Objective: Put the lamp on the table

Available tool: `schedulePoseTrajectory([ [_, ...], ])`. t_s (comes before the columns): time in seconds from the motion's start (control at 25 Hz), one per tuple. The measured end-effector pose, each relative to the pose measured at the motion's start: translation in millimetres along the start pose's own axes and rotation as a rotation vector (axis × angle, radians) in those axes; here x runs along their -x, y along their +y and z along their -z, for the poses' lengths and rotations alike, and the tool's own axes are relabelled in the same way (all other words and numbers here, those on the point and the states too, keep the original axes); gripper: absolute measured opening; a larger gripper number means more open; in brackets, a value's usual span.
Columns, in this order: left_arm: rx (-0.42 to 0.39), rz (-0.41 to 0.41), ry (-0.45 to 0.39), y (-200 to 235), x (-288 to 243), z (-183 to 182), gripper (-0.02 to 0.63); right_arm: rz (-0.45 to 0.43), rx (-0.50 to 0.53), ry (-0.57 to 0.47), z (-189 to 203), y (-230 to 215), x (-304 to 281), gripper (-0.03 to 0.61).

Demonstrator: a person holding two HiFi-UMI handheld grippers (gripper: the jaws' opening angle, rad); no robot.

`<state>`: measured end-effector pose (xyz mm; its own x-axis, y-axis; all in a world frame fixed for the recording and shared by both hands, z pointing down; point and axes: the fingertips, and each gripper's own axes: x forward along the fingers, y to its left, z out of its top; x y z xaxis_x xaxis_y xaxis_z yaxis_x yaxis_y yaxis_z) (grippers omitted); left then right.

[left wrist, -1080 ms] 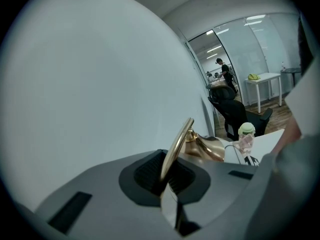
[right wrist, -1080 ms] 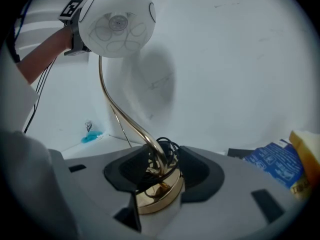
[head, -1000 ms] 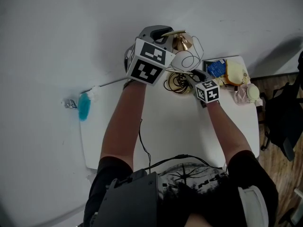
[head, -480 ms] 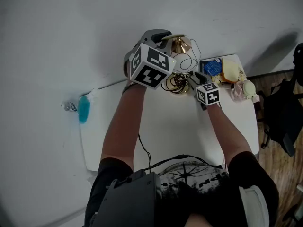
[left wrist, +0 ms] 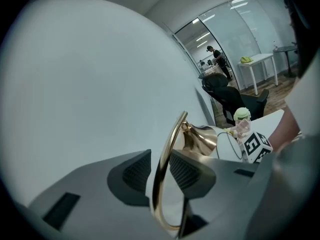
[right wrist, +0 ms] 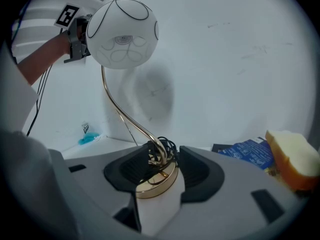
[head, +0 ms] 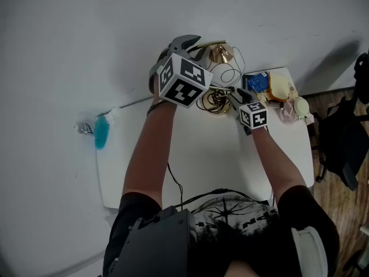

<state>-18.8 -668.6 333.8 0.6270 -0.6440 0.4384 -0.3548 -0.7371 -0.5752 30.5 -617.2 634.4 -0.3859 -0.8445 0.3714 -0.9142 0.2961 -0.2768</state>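
Note:
The lamp has a white globe shade (right wrist: 121,26), a curved gold stem (left wrist: 167,149), a gold cone (head: 219,53) and a round gold base (right wrist: 156,180) with a black cord coiled on it. The base rests at the far edge of the white table (head: 213,166). In the head view my left gripper (head: 193,44) is up by the shade (head: 226,74). In its own view, the left gripper (left wrist: 160,156) has jaws opening, with the stem between the pads and a gap showing. My right gripper (right wrist: 162,159) is shut on the base, also seen in the head view as the right gripper (head: 236,94).
A blue packet (head: 259,82), a yellow sponge-like block (right wrist: 295,156) and a pale small toy (head: 300,107) crowd the table's far right corner. A wall stands right behind the lamp. A blue object (head: 102,130) lies at the table's left edge. A dark chair (head: 346,149) stands to the right.
The left gripper has shifted a little toward the wall by the lamp's top. The right gripper and the lamp base have barely moved.

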Motion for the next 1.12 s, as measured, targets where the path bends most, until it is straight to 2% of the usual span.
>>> schedulePoseTrajectory([
  [0.2,-0.003,-0.014,0.014,0.1,10.9,6.4,0.146,0.002,0.007,0.004,0.5,4.1,5.8,0.181],
  [0.4,-0.026,-0.057,0.039,-0.4,27.7,14.0,0.146,-0.001,0.05,0.016,-2.4,8.4,17.0,0.181],
  [0.72,0.1,-0.13,-0.018,-8.8,63.1,25.5,0.141,-0.033,0.09,-0.012,-11.9,18.5,49.3,0.181],
  [0.88,0.192,-0.134,-0.045,-29.1,82.6,36.1,0.067,-0.043,0.115,-0.051,-22.7,26.4,73.5,0.179],
  [1.0,0.265,-0.124,-0.083,-51.1,97.8,42.6,0.036,-0.067,0.14,-0.091,-35.9,36.5,97.9,0.178],
  [1.12,0.337,-0.109,-0.109,-75.4,112.1,46.9,0.018,-0.093,0.171,-0.132,-51.5,49.0,127.6,0.134],
])
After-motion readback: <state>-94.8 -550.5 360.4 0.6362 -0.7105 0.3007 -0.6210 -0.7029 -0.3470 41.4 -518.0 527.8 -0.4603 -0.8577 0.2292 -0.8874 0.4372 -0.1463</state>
